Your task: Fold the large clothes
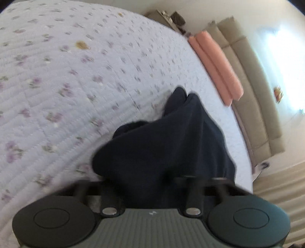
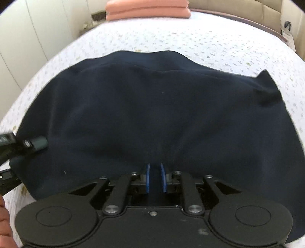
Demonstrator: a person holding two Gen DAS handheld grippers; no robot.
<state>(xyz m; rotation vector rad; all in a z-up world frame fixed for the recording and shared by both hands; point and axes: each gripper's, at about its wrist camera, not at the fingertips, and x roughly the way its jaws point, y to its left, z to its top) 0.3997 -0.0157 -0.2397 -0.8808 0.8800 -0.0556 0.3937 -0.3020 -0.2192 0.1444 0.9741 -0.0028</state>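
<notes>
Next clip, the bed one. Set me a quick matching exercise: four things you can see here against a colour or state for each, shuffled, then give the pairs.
Things:
1. navy garment
2. pink pillows
3. bed cover
4. right gripper

Colour or state:
A. stacked at the far end of the bed
B. white quilting with small purple flowers
C. blue pads pinching a fold of dark cloth
D. spread across the bed, dark and plain

Pairs: 1-D, 2-A, 3-B, 4-C
</notes>
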